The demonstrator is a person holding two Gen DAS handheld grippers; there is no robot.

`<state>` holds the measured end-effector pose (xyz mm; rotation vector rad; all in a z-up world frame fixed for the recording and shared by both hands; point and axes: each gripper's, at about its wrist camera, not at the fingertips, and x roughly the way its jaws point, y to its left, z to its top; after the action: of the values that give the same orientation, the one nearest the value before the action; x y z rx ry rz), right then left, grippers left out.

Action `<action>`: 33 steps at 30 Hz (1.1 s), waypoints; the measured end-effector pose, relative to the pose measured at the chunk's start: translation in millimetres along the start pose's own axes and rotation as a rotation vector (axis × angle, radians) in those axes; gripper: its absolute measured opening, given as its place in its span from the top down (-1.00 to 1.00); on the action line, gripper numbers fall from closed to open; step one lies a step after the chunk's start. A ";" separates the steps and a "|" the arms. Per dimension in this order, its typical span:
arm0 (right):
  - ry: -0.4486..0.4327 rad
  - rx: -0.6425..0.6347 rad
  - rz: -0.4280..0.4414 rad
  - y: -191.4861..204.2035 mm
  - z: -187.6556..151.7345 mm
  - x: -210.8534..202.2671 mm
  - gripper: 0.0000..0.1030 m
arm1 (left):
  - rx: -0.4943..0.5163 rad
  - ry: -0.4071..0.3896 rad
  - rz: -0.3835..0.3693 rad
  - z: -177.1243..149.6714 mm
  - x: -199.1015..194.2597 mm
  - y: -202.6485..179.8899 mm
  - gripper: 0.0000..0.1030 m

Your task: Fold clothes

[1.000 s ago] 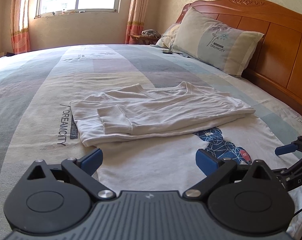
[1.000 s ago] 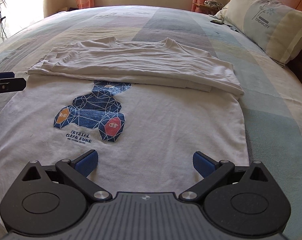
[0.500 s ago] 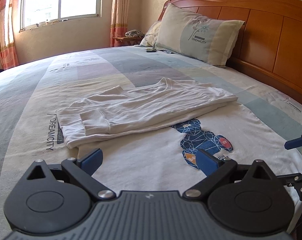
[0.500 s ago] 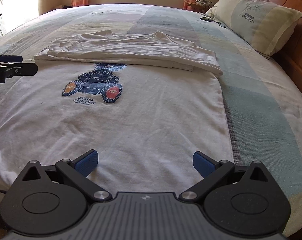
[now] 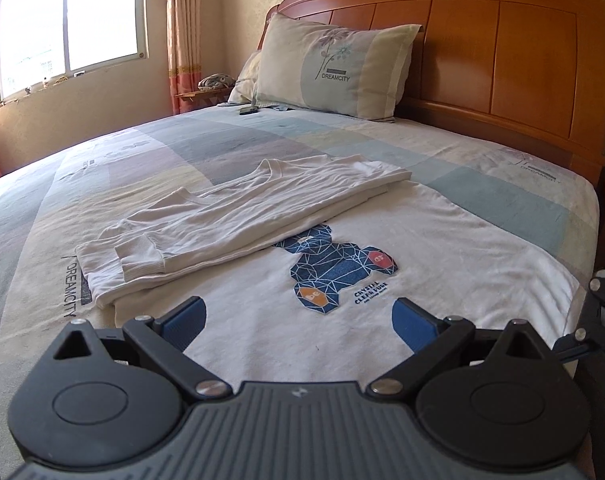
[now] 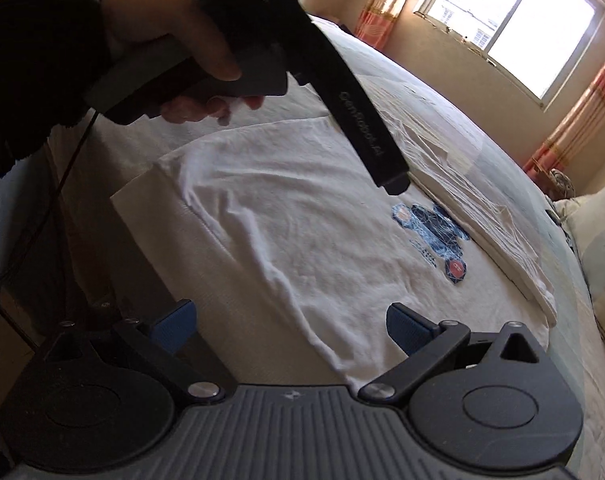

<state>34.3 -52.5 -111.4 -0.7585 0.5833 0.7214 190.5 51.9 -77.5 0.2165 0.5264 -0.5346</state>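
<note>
Bare bedspread (image 5: 222, 148) beyond folded shirt (image 5: 238, 216); pillow (image 5: 334, 68) blocks headboard side.

Home bedroom, bed (image 5: 502, 184), pillow (image 5: 334, 68), curtains (image 5: 182, 32)

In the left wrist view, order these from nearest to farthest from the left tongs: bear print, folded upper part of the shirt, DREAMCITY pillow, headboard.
1. Bear print: just ahead of the left tongs, slightly right.
2. Folded upper part of the shirt: beyond the print, centre-left.
3. DREAMCITY pillow: at the far end of the bed, upright.
4. Headboard: directly behind the pillow, farthest.
</note>
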 end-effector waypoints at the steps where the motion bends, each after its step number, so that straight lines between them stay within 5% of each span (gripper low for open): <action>1: 0.001 -0.031 -0.008 6.6 0.8 1.4 -1.00 | 0.005 0.002 -0.006 -2.0 -1.1 -2.5 -0.93; 6: 0.015 -0.121 -0.056 16.4 -3.2 6.5 -1.00 | -0.022 0.061 0.012 -14.2 -4.3 -19.9 -0.93; 17: 0.042 -0.033 -0.116 -3.5 -23.5 13.2 -1.00 | -0.163 0.123 0.031 -29.9 -36.5 -48.9 -0.93; 33: -0.132 0.099 -0.212 -17.7 -33.0 -30.1 -1.00 | -0.025 0.106 0.110 -62.3 -101.3 -75.8 -0.93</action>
<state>22.1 -98.2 -102.9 -0.6635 0.4084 0.5379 49.5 51.9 -81.2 0.2495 0.6203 -0.4105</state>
